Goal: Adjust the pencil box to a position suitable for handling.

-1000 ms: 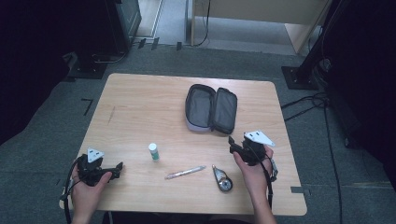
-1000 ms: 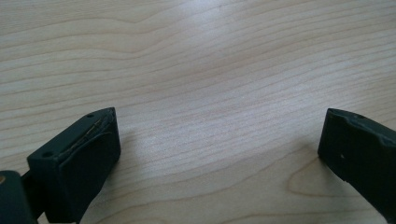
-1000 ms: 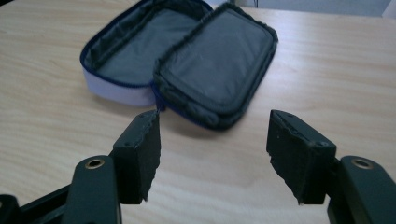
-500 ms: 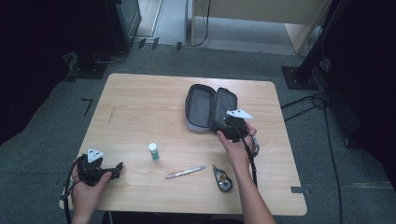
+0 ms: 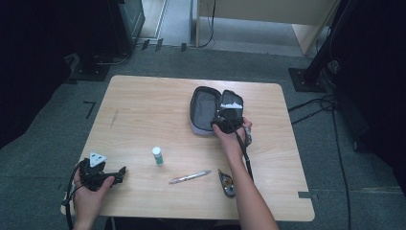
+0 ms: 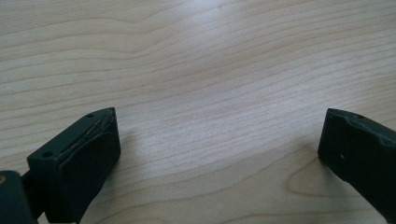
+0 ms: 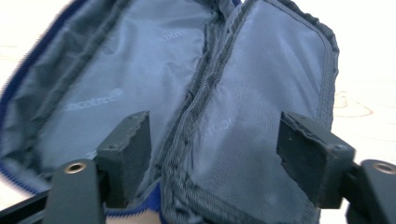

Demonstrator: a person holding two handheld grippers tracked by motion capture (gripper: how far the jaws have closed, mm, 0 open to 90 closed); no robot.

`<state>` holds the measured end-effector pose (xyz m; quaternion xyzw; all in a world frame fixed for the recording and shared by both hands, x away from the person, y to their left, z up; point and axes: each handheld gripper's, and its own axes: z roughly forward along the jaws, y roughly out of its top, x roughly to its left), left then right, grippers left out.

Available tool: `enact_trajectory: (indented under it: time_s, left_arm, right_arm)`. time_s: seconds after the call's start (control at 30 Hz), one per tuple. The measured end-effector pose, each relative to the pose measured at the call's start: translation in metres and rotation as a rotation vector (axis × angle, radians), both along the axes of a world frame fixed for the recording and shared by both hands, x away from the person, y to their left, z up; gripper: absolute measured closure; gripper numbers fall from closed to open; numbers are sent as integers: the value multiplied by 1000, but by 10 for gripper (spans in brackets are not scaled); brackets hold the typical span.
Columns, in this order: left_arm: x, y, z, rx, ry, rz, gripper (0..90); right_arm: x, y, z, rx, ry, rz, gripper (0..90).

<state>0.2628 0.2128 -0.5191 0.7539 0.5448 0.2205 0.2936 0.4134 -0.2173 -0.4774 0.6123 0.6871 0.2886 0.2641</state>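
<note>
Lying open between the spread right tongs (image 7: pixel 215 154): pouch (image 7: pixel 196 93).

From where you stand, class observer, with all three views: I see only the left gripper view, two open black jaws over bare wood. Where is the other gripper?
Observer: The right gripper is at the open grey pouch, far side of the table, its jaws apart over the lining.
Operator: Anything inside the pouch?
Observer: The right gripper view shows bare lining and a centre seam; nothing lies there.
Operator: What else is on the table?
Observer: A small white bottle, a pen and a small dark object, all near the person's edge.
</note>
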Motion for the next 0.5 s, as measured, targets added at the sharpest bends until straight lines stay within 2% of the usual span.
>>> enact_trajectory:
  time_s: [0.17, 0.27, 0.4, 0.5]
  left_arm:
    - [0, 0, 0, -1, 0, -8, 0]
    - [0, 0, 0, -1, 0, -13, 0]
    - [0, 0, 0, -2, 0, -14, 0]
    - [0, 1, 0, -10, -2, -13, 0]
  right_arm:
    - [10, 4, -12, -20, 49, -57, 235]
    - [12, 9, -15, -70, 58, -57, 239]
    - [11, 13, -18, -156, 61, -55, 327]
    - [11, 16, -19, -197, 53, -50, 407]
